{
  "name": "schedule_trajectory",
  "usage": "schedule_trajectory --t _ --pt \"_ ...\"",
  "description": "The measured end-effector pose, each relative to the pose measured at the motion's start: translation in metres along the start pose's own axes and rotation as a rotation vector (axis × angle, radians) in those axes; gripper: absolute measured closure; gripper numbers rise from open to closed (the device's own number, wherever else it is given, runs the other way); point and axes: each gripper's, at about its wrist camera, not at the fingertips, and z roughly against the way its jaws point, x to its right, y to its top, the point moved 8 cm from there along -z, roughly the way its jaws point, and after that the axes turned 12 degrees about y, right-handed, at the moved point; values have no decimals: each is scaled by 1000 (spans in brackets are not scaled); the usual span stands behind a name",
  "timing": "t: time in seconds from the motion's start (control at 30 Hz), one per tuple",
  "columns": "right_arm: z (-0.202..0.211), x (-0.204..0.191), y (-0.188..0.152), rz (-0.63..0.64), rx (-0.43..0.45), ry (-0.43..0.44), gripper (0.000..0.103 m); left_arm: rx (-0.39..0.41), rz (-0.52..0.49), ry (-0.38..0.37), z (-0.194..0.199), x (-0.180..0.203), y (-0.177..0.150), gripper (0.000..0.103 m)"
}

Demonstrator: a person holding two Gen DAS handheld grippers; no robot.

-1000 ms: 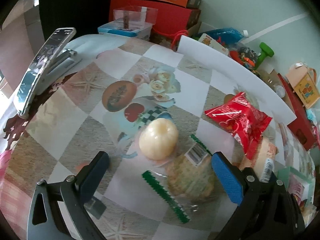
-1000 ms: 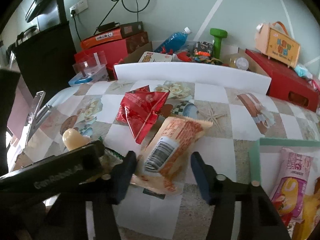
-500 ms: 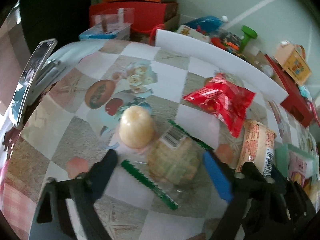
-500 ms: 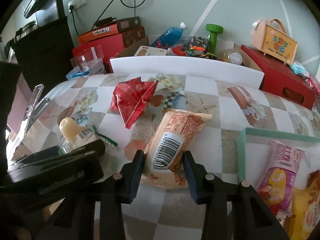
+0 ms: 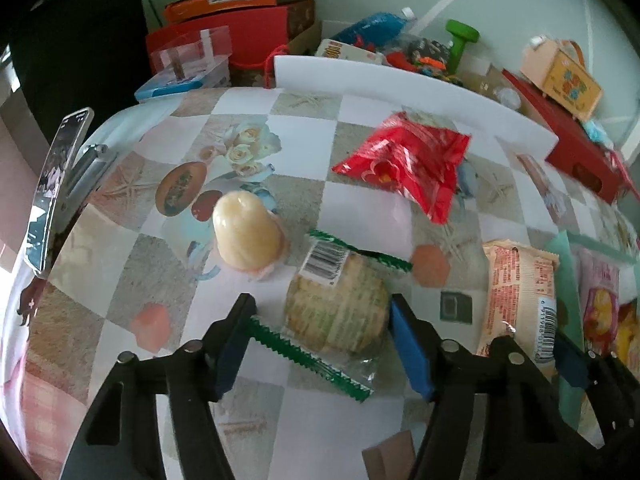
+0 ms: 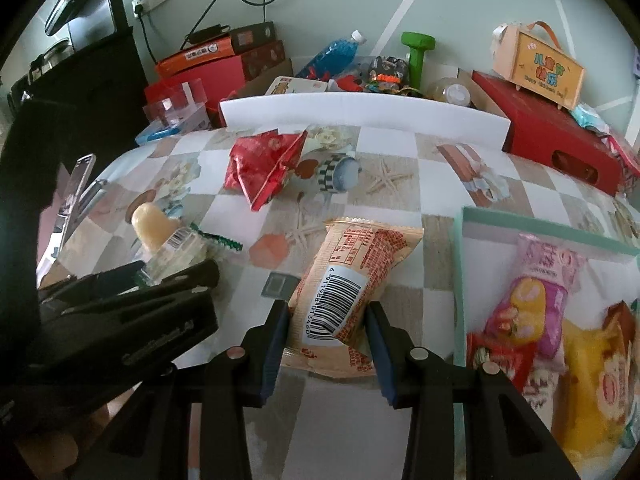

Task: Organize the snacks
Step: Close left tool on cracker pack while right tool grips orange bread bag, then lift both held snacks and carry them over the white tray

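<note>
Now the round cracker pack [image 5: 336, 304] lies between the left gripper's [image 5: 320, 340] closing jaws.

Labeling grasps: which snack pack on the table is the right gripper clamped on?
The orange barcode pack, pinched between the right gripper. The red pack and green-edged cracker pack lie free of it.

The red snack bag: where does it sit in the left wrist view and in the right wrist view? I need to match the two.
Left wrist view: the red snack bag lies upper right of centre, just before the white foam board.
Right wrist view: it lies upper left of centre, again just before that board.
Shared landmark: the green dumbbell behind the board.
</note>
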Motion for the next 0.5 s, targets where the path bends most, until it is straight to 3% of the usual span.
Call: schedule_trajectory --t 0.13,0.5 --pt "11 -3 -11 4 7 18 61 7 1 -2 8 0 -6 50" --pt "56 2 -12 -28 90 70 62 40 37 -2 43 -5 -24 51"
